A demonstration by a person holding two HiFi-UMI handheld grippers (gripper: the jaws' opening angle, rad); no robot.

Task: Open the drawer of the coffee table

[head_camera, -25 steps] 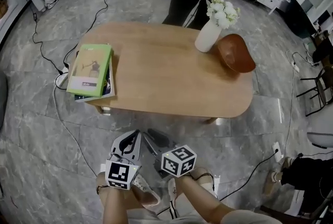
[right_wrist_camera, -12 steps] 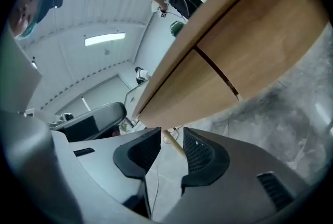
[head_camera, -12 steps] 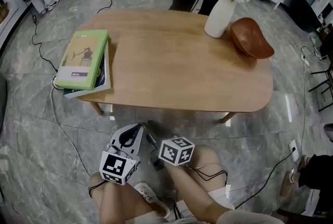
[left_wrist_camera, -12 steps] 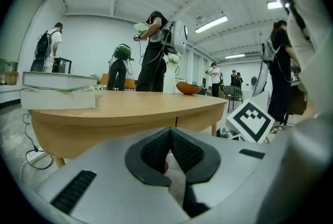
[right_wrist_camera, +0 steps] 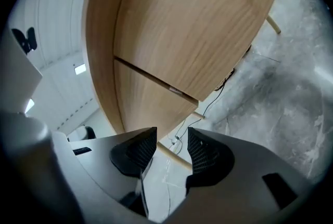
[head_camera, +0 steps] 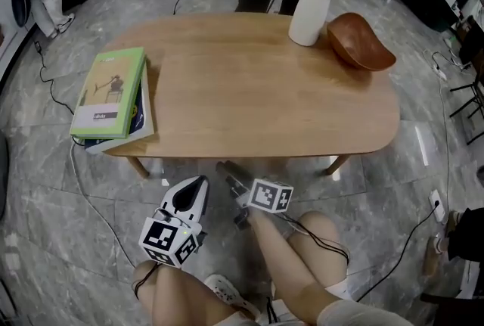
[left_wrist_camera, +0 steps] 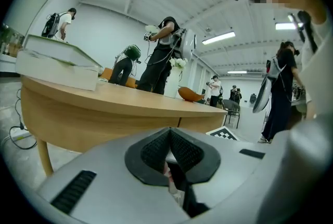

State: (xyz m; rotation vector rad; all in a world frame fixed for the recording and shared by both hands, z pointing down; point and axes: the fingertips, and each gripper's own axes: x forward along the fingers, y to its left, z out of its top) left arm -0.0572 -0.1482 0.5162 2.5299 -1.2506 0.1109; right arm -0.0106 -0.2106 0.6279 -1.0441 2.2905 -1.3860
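Since my right gripper's [right_wrist_camera: 171, 140] empty jaws have just been opening, I'm squaring them to the drawer seam [right_wrist_camera: 156, 80]. Left gripper [left_wrist_camera: 170, 140]: pinched together.

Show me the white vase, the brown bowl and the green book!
white vase [head_camera: 309, 14], head view, middle of its body.
brown bowl [head_camera: 359, 43], head view, its inner hollow.
green book [head_camera: 108, 92], head view, centre of its cover.

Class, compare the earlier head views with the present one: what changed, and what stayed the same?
The left gripper and right gripper have moved in toward the near edge of the coffee table. The right one rolled, and its jaws have just been opening, with nothing between them. The left stays shut and empty. The books, vase and bowl lie unmoved.
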